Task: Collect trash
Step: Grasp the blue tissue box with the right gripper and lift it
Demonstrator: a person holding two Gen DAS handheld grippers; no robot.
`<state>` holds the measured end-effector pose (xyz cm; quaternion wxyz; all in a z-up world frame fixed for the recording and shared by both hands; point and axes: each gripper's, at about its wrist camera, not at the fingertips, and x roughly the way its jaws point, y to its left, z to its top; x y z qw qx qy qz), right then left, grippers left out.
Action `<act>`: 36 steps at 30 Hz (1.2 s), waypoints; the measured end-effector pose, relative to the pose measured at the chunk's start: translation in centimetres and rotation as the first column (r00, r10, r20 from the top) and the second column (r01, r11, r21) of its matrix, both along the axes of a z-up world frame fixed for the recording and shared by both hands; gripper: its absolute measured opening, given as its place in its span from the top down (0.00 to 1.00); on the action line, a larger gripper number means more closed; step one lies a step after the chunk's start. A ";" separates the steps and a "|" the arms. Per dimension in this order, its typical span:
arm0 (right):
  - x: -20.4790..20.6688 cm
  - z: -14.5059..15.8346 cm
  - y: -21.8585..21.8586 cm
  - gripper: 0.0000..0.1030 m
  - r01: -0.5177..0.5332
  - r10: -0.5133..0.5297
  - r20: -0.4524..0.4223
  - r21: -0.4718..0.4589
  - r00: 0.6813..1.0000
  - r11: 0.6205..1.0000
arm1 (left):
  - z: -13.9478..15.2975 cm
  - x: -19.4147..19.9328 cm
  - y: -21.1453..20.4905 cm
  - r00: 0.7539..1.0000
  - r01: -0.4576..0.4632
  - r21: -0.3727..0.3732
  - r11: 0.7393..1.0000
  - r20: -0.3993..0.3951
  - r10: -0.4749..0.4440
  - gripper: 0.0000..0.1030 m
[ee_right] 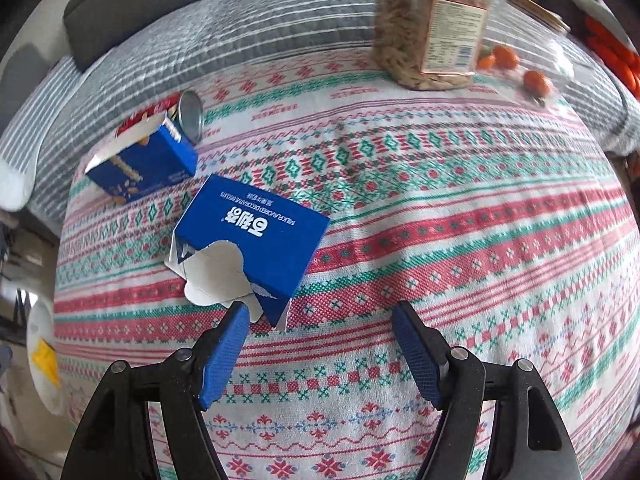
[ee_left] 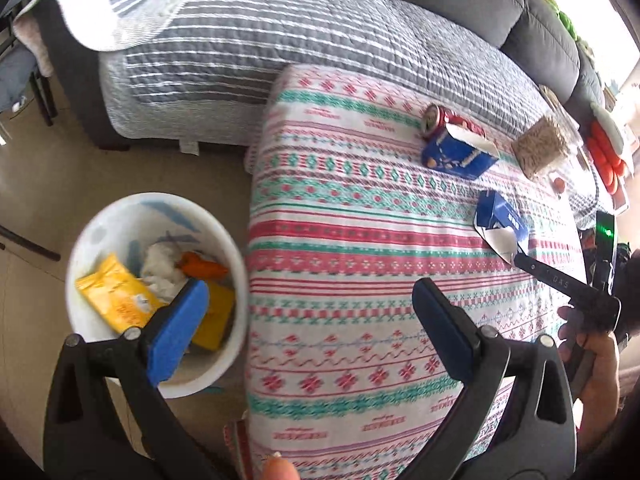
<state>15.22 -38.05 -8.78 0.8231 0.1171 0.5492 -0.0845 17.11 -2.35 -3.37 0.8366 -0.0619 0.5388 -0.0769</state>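
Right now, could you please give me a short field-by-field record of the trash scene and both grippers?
surface: patterned tablecloth
nearest trash: opened blue box, lying flat just ahead of the right gripper
other trash: second blue box beside a tipped red can
bin: white bucket on the floor beside the table, already holding wrappers
left gripper: open, empty
right gripper: open, empty
not trash: jar of seeds
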 end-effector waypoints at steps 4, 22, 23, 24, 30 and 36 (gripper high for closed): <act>1.4 -0.1 0.8 0.24 -0.083 0.079 -0.063 -0.065 0.995 0.994 | -0.5 0.6 -1.3 1.000 0.019 0.016 1.000 -0.010 -0.019 0.02; 8.9 -0.4 5.8 0.21 -0.372 0.361 -0.090 -0.202 0.928 0.906 | -1.0 1.2 0.4 1.000 0.001 0.015 1.000 -0.023 -0.001 0.02; 9.0 -0.4 5.9 0.22 -0.366 0.358 -0.078 -0.199 0.931 0.909 | -1.0 1.2 0.5 1.000 0.001 0.015 1.000 -0.023 -0.001 0.02; 9.2 -0.3 5.9 0.31 -0.355 0.349 -0.065 -0.195 0.935 0.914 | -1.0 1.3 0.5 1.000 0.001 0.015 1.000 -0.023 0.000 0.02; 7.6 0.5 3.8 0.50 -0.246 0.246 -0.018 -0.111 0.969 0.963 | -1.3 1.3 -0.1 1.000 0.013 0.031 0.999 -0.024 -0.013 0.02; 5.4 1.2 1.5 0.53 -0.102 0.102 -0.034 -0.002 0.994 0.995 | -1.3 1.4 -1.6 0.999 0.047 0.026 0.999 -0.006 -0.047 0.02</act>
